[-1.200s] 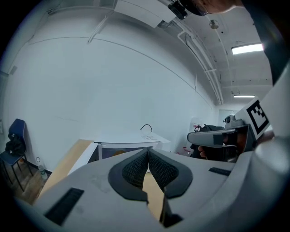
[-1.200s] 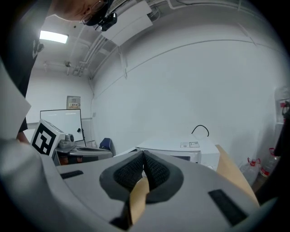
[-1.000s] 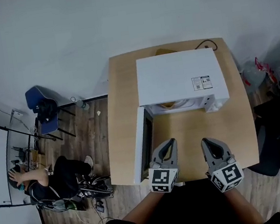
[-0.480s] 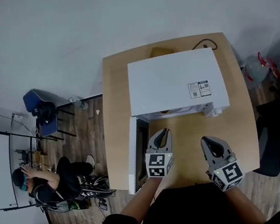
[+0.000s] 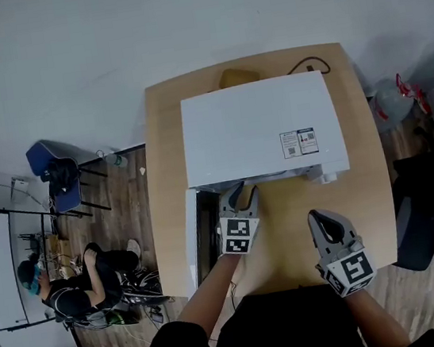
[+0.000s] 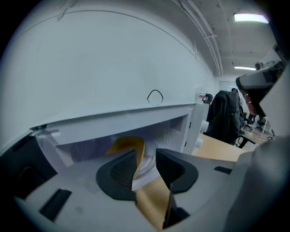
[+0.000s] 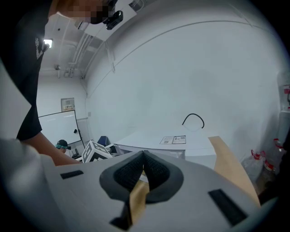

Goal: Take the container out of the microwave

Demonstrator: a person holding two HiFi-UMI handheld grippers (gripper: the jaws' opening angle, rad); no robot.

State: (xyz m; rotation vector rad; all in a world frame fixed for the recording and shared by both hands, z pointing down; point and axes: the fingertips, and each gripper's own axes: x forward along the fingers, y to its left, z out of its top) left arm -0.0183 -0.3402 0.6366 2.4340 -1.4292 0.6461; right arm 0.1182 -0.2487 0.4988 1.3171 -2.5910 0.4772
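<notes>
Matt white microwave [image 5: 258, 127], wood-look table [image 5: 367, 212], seemingly laminate

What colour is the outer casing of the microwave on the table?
The microwave has a plain white casing; the head view shows it best.

Wooden table [image 5: 287, 219] under white microwave [image 5: 255, 127]

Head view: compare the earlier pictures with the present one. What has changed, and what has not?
The left gripper moved forward to the microwave's open front, its jaws opening with nothing between them. The right gripper stays shut near the table's front edge; the door stays open.
</notes>
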